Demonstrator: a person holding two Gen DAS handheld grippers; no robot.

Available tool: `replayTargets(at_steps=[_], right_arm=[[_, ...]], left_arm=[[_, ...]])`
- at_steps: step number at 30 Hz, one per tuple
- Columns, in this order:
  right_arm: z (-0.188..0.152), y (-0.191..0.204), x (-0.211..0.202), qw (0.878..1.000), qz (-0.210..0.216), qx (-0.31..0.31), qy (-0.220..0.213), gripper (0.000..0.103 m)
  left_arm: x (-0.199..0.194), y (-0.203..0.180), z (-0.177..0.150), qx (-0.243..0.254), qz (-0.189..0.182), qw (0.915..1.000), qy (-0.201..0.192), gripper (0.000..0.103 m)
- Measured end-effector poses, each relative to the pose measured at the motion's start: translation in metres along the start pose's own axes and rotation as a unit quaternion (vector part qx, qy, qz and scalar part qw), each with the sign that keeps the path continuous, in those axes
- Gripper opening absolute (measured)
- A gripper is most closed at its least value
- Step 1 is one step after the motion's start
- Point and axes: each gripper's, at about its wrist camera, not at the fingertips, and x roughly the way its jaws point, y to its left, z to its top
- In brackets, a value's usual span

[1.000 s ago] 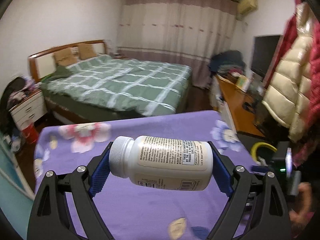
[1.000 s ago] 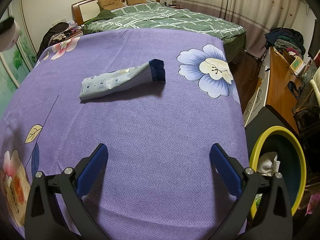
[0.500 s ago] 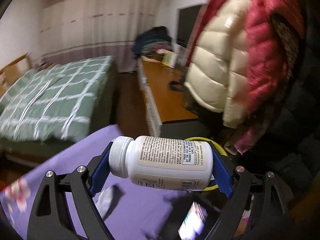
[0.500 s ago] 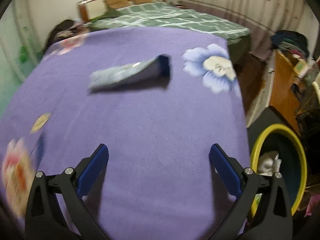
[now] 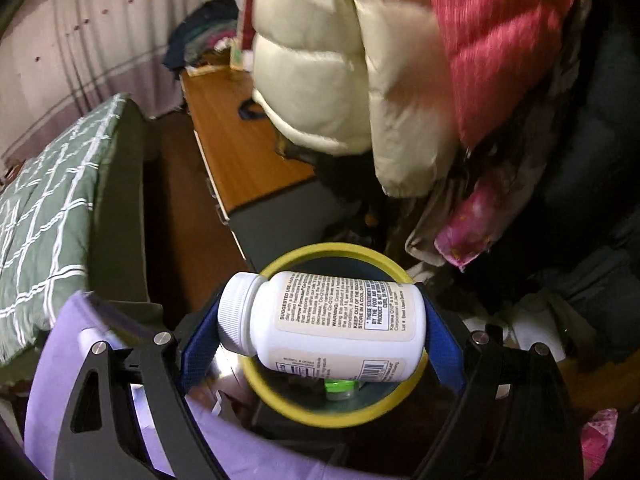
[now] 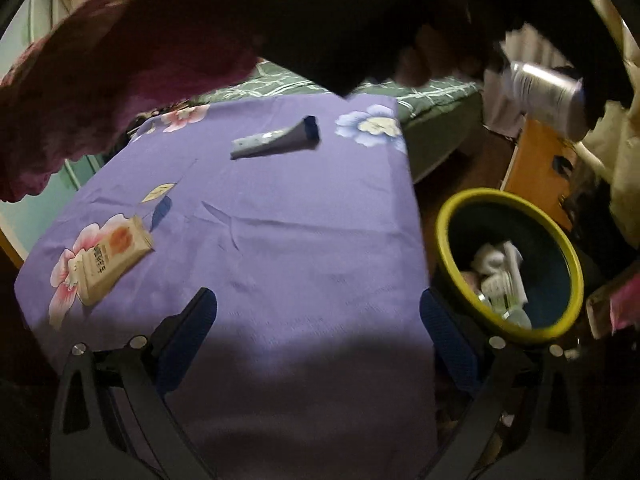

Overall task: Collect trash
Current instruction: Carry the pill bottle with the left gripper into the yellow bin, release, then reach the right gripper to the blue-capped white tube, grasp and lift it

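Note:
My left gripper (image 5: 322, 330) is shut on a white pill bottle (image 5: 324, 324), held sideways with its cap to the left. It hangs over the yellow-rimmed trash bin (image 5: 320, 252) beside the table. In the right wrist view the same bottle (image 6: 546, 94) shows blurred at the upper right, above the bin (image 6: 444, 216), which holds white scraps. My right gripper (image 6: 318, 320) is open over the purple flowered tablecloth (image 6: 280, 240) with nothing between its fingers. A crumpled blue-tipped tube (image 6: 276, 140) and a beige packet (image 6: 110, 260) lie on the cloth.
A person's dark red sleeve (image 6: 120, 60) crosses the top of the right wrist view. White and red puffy jackets (image 5: 360, 60) hang above the bin. A wooden desk (image 5: 240, 140) and a green-quilted bed (image 5: 44, 208) stand beyond the table's edge.
My left gripper swung right with the bottle, from over the table to above the bin. My right gripper pulled back, bringing the packet and more of the bin into view.

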Motion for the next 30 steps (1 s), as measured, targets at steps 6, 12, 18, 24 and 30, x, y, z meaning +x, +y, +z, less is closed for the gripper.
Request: replayTargets(at_steps=[6, 12, 18, 24, 30], right_arm=[[-0.009, -0.017, -0.013, 1.000, -0.012, 0.020, -0.012, 0.097], [-0.006, -0.022, -0.016, 0.999, -0.026, 0.020, -0.021, 0.097], [0.002, -0.011, -0.013, 0.999, -0.015, 0.010, -0.027, 0.097], [0.015, 0.012, -0.005, 0.999, 0.000, -0.006, -0.035, 0.097], [0.036, 0.032, 0.010, 0.999, 0.002, -0.025, -0.033, 0.097]], left_arm=[[0.060, -0.013, 0.007, 0.008, 0.006, 0.9994, 0.034, 0.093], [0.058, -0.002, 0.001, -0.019, 0.013, 0.9995, 0.021, 0.096], [-0.060, 0.037, -0.032, -0.086, 0.053, 0.9906, -0.092, 0.098], [-0.183, 0.089, -0.132, -0.178, 0.161, 0.9541, -0.179, 0.098], [-0.262, 0.118, -0.254, -0.257, 0.265, 0.9048, -0.212, 0.098]])
